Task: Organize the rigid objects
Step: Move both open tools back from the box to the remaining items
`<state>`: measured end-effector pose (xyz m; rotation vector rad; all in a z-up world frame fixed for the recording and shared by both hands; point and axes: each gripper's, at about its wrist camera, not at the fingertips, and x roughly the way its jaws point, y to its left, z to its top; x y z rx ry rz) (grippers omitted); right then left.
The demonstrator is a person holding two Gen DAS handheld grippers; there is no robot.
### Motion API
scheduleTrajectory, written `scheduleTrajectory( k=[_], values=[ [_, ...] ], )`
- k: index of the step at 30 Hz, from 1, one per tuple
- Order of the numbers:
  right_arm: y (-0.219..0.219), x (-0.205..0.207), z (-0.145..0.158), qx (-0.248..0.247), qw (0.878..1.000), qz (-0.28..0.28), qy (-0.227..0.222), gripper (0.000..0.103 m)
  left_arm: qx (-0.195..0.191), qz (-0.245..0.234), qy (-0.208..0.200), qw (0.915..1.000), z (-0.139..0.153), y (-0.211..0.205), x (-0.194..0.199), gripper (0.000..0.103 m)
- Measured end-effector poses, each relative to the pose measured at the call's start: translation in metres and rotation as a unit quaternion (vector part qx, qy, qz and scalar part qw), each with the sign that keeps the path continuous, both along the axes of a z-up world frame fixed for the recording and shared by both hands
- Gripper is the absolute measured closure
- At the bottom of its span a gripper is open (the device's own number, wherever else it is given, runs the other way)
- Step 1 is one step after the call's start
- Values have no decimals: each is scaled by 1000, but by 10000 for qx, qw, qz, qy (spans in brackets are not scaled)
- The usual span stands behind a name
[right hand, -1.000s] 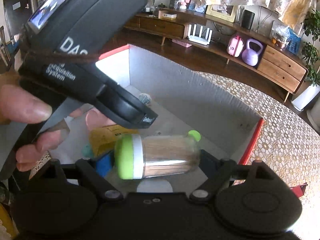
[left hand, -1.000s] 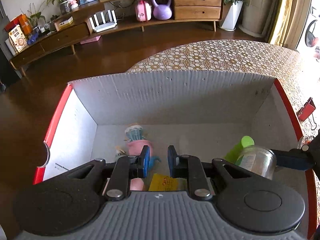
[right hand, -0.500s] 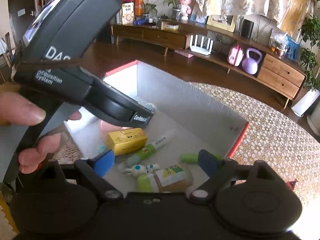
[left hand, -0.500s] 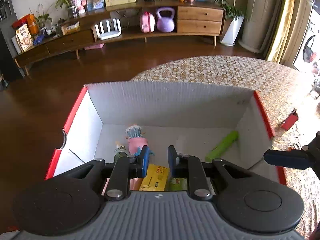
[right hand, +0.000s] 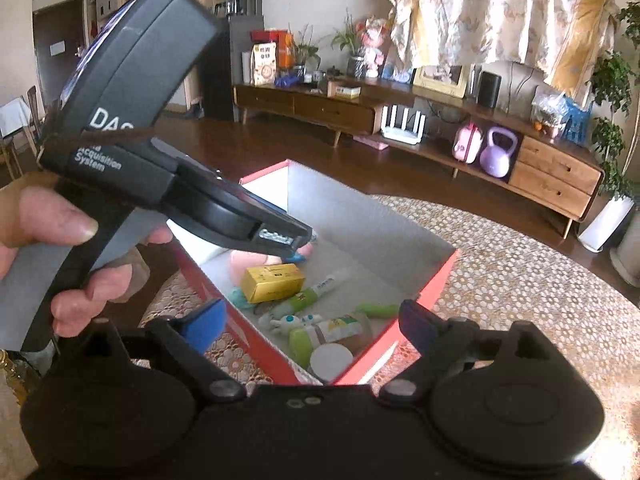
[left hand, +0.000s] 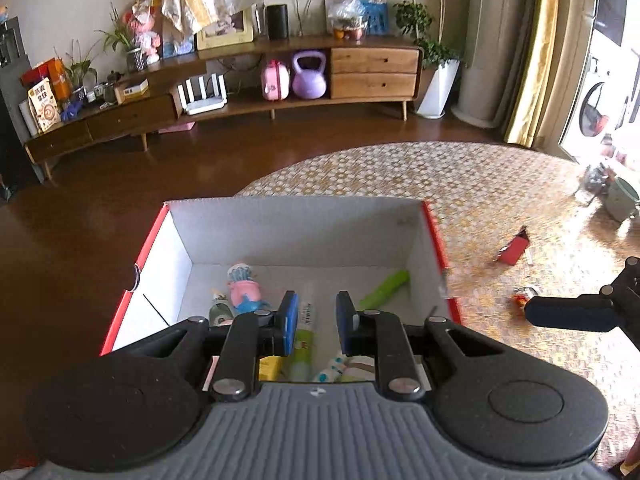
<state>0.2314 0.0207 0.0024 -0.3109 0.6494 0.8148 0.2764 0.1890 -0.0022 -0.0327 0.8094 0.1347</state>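
**Both grippers above the box, jar lying inside**

1. Table. I see a round table [left hand: 460, 184] with a patterned cloth. The box sits on it. A small red packet [left hand: 514, 249] lies on the cloth, well apart from the box on its right in the left wrist view.

2. Box. The box [right hand: 400, 228] is red outside and white inside, open at the top. All sorted items lie on its floor.

3. Left gripper. The left gripper [left hand: 317, 317] hangs over the near part of the box, pointing down into it. Its blue pads stand close together and nothing is between them. In the right wrist view a hand [right hand: 56, 240] holds its handle.

4. Right gripper. The right gripper [right hand: 308, 322] is above the near corner of the box. Its fingers are spread wide and have just been opening; they grip nothing.

5. Contents, right wrist view.
   - The jar [right hand: 334, 334] with a green lid lies on its side near the front corner, just beside a white round lid [right hand: 331, 362].
   - A yellow carton [right hand: 274, 282] lies nearer the left wall.
   - A green-and-white tube [right hand: 310, 296] lies between carton and jar.
   - A green stick [right hand: 378, 310] lies near the right wall.
   - A pink toy [left hand: 244, 286] lies towards the far wall in the left wrist view.
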Motion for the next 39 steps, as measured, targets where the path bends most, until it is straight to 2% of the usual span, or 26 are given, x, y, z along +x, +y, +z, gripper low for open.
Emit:
scheduleTrajectory(
  k=[7,12,15,17,23,24,26,28,39],
  values=[
    [-50,-17,9,313,9994,-139,4,8,25,-136,-275,9995,12,-34,-24,83],
    [-94,-28,0,404,9986,-340,-12,6,-80,-312,-396,9987,12,-61,-37,81],
    [-119,-33,-8,439,9977,-520,30,6,-163,-421,-463,9979,8,-79,-42,68],
    [-133,-36,-12,442,9969,-657,-12,6,-200,-495,-507,9973,5,-91,-45,48],
    [-166,-35,-23,493,9941,-969,-30,6,-234,-679,-514,9961,-9,-124,-46,43],
    [-171,-35,-26,480,9936,-1023,-56,6,-259,-696,-504,9960,-12,-128,-44,40],
    [-177,-34,-32,439,9931,-1080,-112,6,-336,-694,-517,9957,-16,-135,-41,25],
    [-183,-32,-38,434,9930,-1094,-119,6,-391,-719,-568,9950,-19,-142,-39,21],
    [-199,-10,-69,580,9919,-1123,-131,0,-486,-532,-556,9958,-41,-177,5,20]
  ],
)
